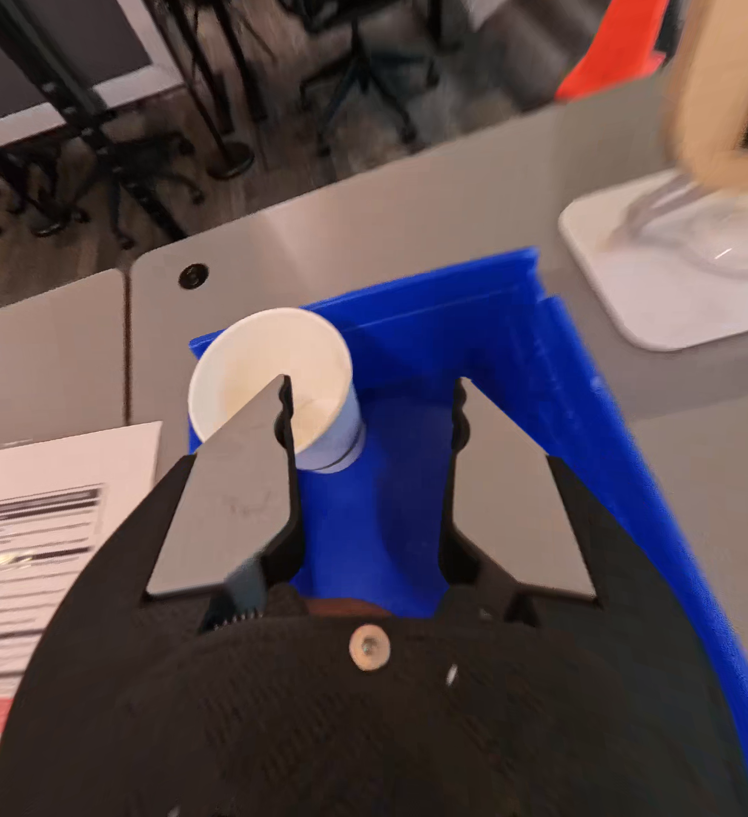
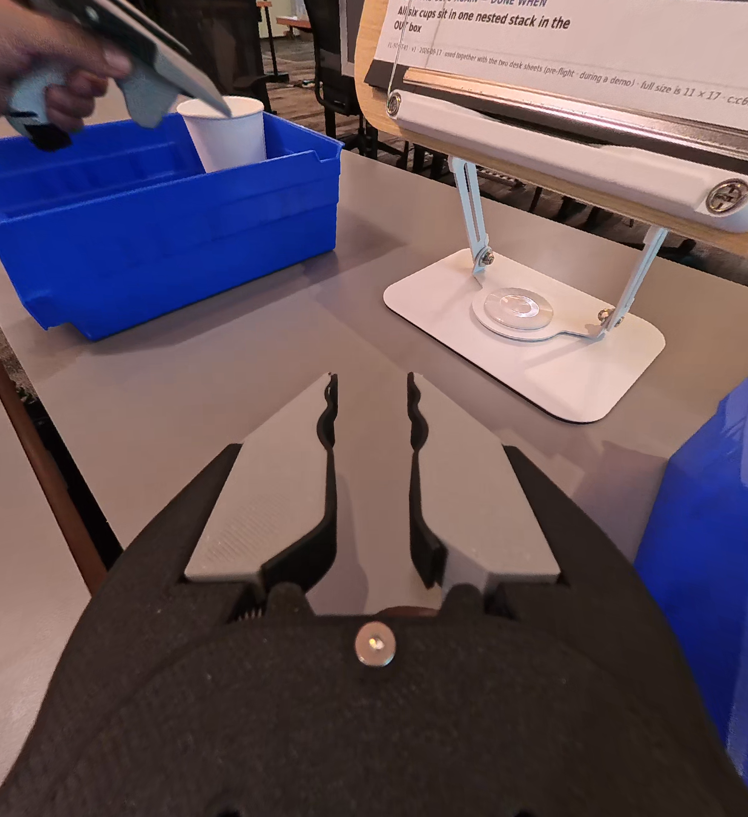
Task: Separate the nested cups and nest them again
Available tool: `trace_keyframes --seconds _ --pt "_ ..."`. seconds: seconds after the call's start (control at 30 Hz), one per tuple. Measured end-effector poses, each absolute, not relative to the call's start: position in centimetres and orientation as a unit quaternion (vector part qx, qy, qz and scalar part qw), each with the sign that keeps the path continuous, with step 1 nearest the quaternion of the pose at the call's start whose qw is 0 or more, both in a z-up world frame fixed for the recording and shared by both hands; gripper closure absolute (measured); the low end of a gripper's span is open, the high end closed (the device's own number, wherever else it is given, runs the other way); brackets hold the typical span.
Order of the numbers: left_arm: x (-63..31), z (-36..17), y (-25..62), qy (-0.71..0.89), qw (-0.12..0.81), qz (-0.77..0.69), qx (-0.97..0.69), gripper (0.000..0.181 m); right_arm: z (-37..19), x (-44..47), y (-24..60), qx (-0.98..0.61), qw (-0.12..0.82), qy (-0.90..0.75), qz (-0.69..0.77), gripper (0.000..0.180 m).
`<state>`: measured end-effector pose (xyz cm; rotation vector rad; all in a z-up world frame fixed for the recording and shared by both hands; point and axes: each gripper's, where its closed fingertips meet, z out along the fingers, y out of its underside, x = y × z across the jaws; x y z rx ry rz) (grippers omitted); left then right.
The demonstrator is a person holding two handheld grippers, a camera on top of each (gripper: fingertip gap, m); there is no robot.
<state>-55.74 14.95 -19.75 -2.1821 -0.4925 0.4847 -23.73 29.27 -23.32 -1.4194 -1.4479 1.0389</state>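
A white paper cup [image 1: 270,353], seemingly more than one nested together, stands in the far left corner of a blue bin [image 1: 553,398]. My left gripper [image 1: 374,384] is open and empty above the bin. Its left finger [image 1: 248,446] overlaps the cup's mouth, and its right finger hangs over the bin floor. In the right wrist view the cup [image 2: 230,132] stands upright in that bin [image 2: 164,247], with the hand-held left gripper [image 2: 204,95] at its rim. My right gripper [image 2: 370,380] is open and empty, low over the grey table [image 2: 230,398].
A white document stand [image 2: 527,345] with a wooden board and a printed sheet stands right of the bin. A second blue bin [image 2: 717,574] is at the right edge. A printed sheet [image 1: 53,530] lies left of the bin. A chair back [image 2: 31,442] is at the left.
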Motion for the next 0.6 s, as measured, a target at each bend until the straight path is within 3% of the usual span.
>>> trace_keyframes --seconds 0.13,0.2,0.27,0.6 --pt "-57.4 -23.1 14.3 -0.175 0.323 0.234 -0.900 0.114 -23.2 -23.7 29.3 -0.564 0.420 -0.577 0.415 0.152" --pt "-57.9 -24.0 13.9 -0.167 0.301 0.250 -0.905 0.163 -23.1 -23.7 29.3 -0.564 0.420 -0.576 0.417 0.152" --pt "-57.0 -24.1 14.0 -0.157 0.300 0.224 -0.914 0.181 -23.1 -23.7 29.3 -0.565 0.418 -0.575 0.419 0.152" --pt "-49.1 -13.5 15.4 -0.035 0.436 0.253 -0.863 0.181 -22.0 -23.4 28.9 -0.559 0.417 -0.564 0.442 0.152"
